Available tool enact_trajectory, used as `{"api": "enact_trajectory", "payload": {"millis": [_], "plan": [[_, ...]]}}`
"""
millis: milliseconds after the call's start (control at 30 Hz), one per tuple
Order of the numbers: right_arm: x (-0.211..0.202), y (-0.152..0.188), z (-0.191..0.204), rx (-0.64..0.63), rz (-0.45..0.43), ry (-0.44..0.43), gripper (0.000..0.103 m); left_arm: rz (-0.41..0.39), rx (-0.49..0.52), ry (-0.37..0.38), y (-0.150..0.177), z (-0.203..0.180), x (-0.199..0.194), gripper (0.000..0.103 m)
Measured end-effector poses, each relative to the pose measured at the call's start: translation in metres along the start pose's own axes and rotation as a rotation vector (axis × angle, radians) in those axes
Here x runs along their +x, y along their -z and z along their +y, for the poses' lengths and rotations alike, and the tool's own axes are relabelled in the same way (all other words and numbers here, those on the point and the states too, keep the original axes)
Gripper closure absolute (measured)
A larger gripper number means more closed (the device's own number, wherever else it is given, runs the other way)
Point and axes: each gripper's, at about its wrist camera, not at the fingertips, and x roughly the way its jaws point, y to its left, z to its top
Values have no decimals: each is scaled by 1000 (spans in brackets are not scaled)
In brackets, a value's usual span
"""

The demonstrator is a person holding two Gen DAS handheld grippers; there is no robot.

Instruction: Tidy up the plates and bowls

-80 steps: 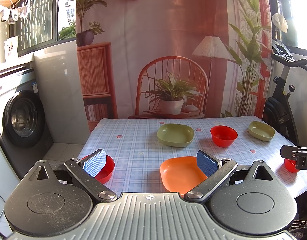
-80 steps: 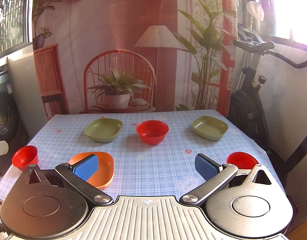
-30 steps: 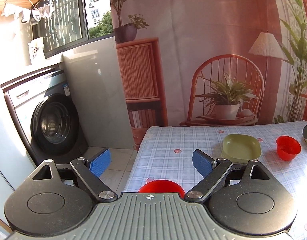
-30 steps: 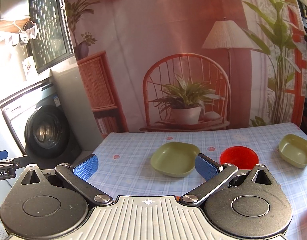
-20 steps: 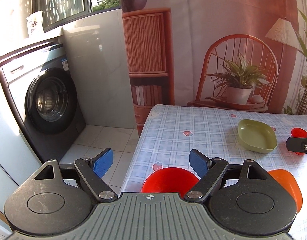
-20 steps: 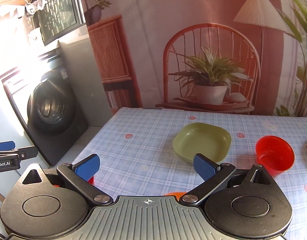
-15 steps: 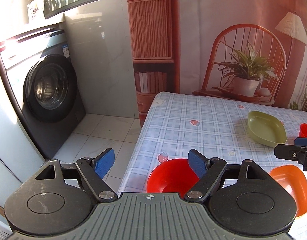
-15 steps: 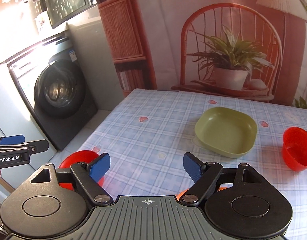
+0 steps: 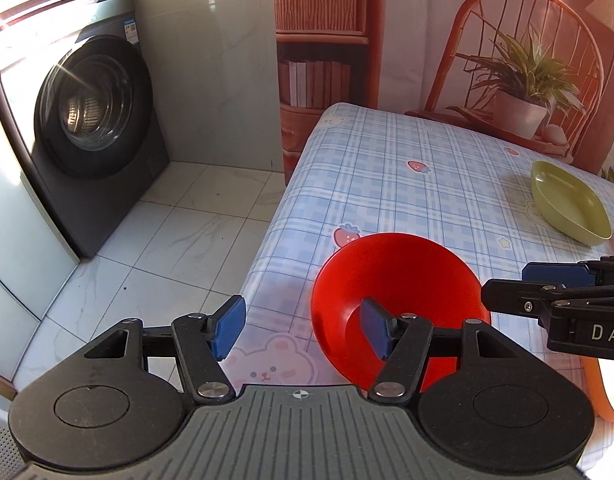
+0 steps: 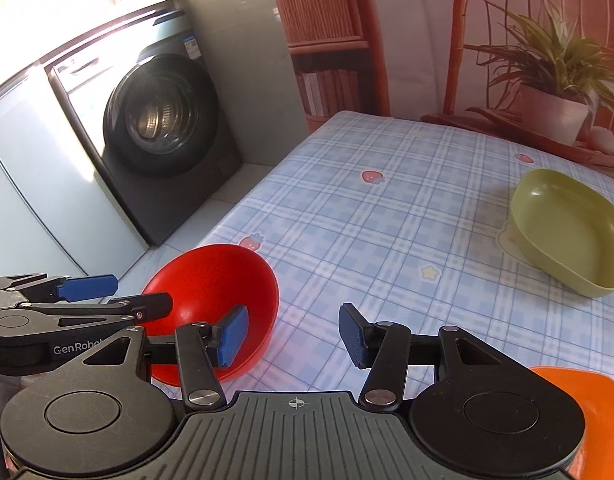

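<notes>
The red bowl (image 9: 399,276) sat near the checked table's (image 9: 427,184) edge at seven o'clock. Both the left gripper (image 9: 301,330) and right gripper (image 10: 293,336) had just been closing, jaws apart, each straddling its rim; bare cloth stretched toward the green dish (image 10: 567,228).

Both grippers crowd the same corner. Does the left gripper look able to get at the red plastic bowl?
Probably yes: the left gripper has been closing astride the red plastic bowl's near rim; the right gripper straddles the opposite rim.

table (image 10: 387,216) in blue checked cloth, red bowl (image 10: 211,280) near its corner, green dish (image 10: 567,224) farther back, orange plate (image 10: 587,400) at near edge
</notes>
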Motion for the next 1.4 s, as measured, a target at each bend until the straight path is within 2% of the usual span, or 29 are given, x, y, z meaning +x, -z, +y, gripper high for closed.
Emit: {"api": "enact_trajectory", "payload": {"millis": [133,267,367,400,433,533,600,967,1167,1400], "plan": [[10,3,4,-6,16,-11,56,22,2,10,5,-3,8,37],[15,7,3,5,34,-22,69,46,-1,31,9,-6,15,38],[16,10,2,19,35,-38,77,68,-8,43,12,-9,21,56],[15,11,1,23,31,-45,79,75,-13,50,13,-9,23,69],[15,12,1,26,29,-53,80,82,-20,63,14,-8,24,77],[13,13,2,28,27,-73,88,71,-25,90,18,-10,24,83],[12,14,3,27,28,-83,93,62,-13,82,20,-13,22,84],[-19,19,-6,74,-26,-62,93,37,24,104,18,-30,-2,84],[-53,17,-16,69,-100,-32,93,10,55,124,7,-50,-16,84],[-91,18,-45,109,-184,15,93,-26,117,155,-7,-90,-33,83]]}}
